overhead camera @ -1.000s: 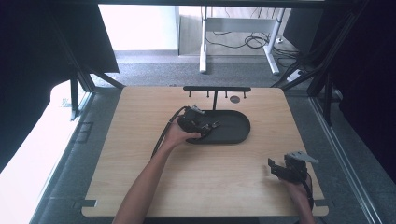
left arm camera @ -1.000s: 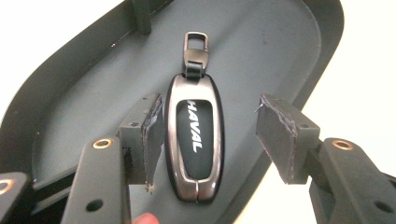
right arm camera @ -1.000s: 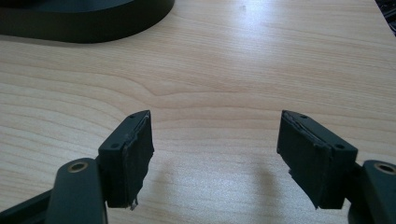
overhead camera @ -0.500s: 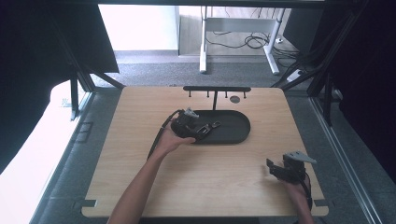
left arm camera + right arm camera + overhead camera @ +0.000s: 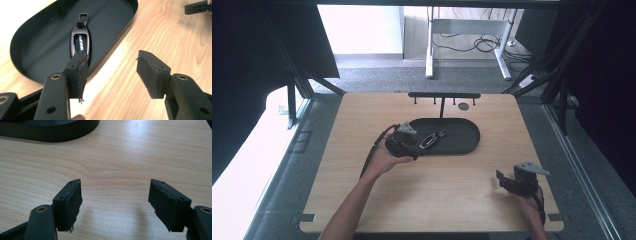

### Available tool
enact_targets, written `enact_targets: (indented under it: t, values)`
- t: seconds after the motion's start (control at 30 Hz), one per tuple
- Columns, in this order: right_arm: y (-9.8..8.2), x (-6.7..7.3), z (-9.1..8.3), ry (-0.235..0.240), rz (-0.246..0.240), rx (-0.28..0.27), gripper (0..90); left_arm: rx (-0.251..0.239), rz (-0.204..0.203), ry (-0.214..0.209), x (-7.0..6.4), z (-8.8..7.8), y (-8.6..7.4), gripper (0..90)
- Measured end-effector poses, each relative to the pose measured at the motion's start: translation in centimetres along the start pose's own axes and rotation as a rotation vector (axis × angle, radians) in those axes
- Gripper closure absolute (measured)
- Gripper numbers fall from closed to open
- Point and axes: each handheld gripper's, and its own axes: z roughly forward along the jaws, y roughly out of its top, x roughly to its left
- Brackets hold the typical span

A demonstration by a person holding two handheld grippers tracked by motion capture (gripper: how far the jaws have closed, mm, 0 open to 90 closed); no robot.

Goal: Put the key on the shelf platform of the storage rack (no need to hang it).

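Observation:
A black key fob with a metal clip lies flat in the black oval tray; from above, the key fob sits in the left half of the tray. My left gripper hovers at the tray's near-left rim. In its own view, the left gripper is open and empty, one jaw over the fob's near end, the other over bare wood. My right gripper rests near the table's front right corner, and in the right gripper view it is open over bare table.
A black rack with small hooks stands just behind the tray, with a small round disc beside its post. The tray's wall lies well ahead of the right gripper. The table edges are close to the right hand.
My left gripper has drawn back left and toward the person, from over the tray to its near-left rim. The key fob stays in the tray. The right gripper has barely moved.

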Motion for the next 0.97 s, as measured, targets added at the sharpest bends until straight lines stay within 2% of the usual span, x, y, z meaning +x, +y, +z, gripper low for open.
enact_targets:
  t: [0.37,0.5,0.63,0.97]
  values:
    - [0.0,0.2,0.1,0.007,-0.006,-0.001,27.3,0.004,0.019,0.023,-1.0,-3.3,-2.7,42.6]
    - [0.0,0.2,0.1,0.007,-0.002,-0.002,27.3,0.014,0.014,0.03,-1.2,-4.3,-4.2,42.3]
    - [0.0,0.4,0.1,0.008,-0.007,-0.003,27.3,0.001,-0.012,0.032,-1.2,-5.1,-5.4,42.3]
    - [0.1,0.4,0.0,0.011,-0.012,-0.012,27.2,-0.012,-0.02,0.046,-1.3,-6.2,-6.3,40.5]
